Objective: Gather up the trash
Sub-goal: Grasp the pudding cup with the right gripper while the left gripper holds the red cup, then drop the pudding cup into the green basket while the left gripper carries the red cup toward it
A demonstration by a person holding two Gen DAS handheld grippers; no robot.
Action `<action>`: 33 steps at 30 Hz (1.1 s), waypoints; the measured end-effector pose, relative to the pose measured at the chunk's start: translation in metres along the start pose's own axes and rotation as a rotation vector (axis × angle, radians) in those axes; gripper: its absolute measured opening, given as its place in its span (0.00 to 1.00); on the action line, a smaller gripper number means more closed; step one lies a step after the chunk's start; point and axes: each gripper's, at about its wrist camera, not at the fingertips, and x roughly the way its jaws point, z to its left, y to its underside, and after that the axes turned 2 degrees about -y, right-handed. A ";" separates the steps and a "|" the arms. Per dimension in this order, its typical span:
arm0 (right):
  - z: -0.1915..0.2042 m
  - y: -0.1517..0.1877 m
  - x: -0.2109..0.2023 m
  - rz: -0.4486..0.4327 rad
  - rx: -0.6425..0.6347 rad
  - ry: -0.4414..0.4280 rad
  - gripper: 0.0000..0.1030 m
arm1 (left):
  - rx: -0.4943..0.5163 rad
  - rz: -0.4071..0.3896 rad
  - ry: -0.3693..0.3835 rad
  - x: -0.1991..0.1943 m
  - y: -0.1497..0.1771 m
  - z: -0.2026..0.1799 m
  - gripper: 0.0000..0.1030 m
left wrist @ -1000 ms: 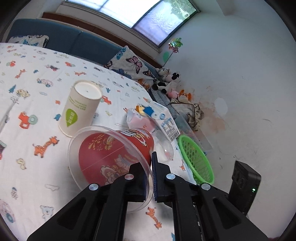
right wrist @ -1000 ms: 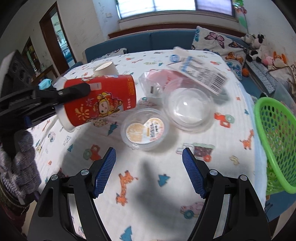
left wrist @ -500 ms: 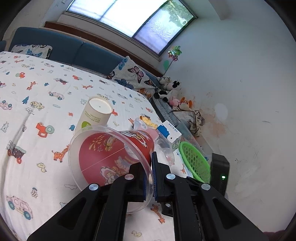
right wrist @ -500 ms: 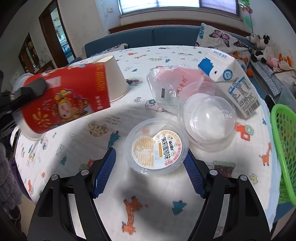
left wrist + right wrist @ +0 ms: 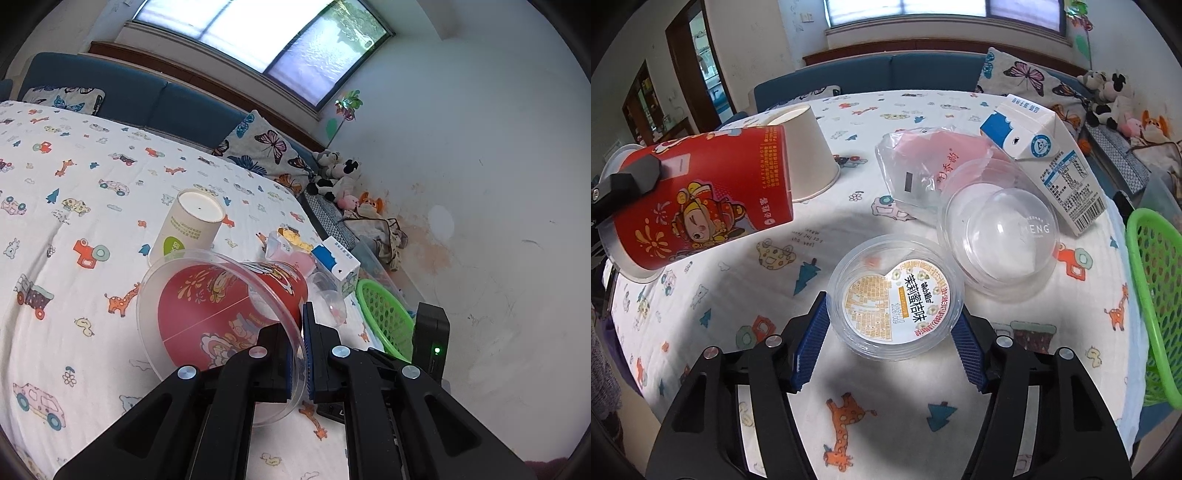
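The left tongs [image 5: 298,363] are pinched almost fully together on the clear rim of a red cartoon-printed cup [image 5: 221,314], which they hold on its side above the counter [image 5: 74,206], its lidded mouth toward the tongs and its base pointing away; beyond that cup an upturned white paper cup [image 5: 188,229] stands on the cloth, and to the right of the tongs' tips lie a pink bag [image 5: 291,254], a blue-and-white milk carton [image 5: 338,264] and a green basket [image 5: 384,317] at the counter's edge; the right tongs [image 5: 890,343] are closing around a shallow clear plastic tub [image 5: 895,297] with a yellow-and-white label, which sits on the counter between the blue pads [image 5: 812,341], the right pad at its rim and the left pad just beside it, though whether they press on it I cannot tell; just past the tub to the right rests a clear domed lid [image 5: 1001,240], behind it the pink bag and the carton, the basket far right, and to the left the red cup hangs in the other tongs, in front of the white cup
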 end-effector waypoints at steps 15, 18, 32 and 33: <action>-0.031 0.018 -0.067 -0.087 0.060 0.015 0.62 | 0.073 0.032 0.051 0.015 0.003 -0.043 0.05; -0.049 0.021 -0.086 -0.115 0.095 0.043 0.62 | 0.091 0.048 0.068 0.022 0.004 -0.055 0.05; -0.179 0.044 -0.132 -0.163 0.304 0.245 0.62 | 0.186 0.111 0.124 0.063 0.004 -0.118 0.05; -0.191 0.048 -0.133 -0.159 0.327 0.256 0.62 | 0.190 0.115 0.126 0.066 0.003 -0.121 0.05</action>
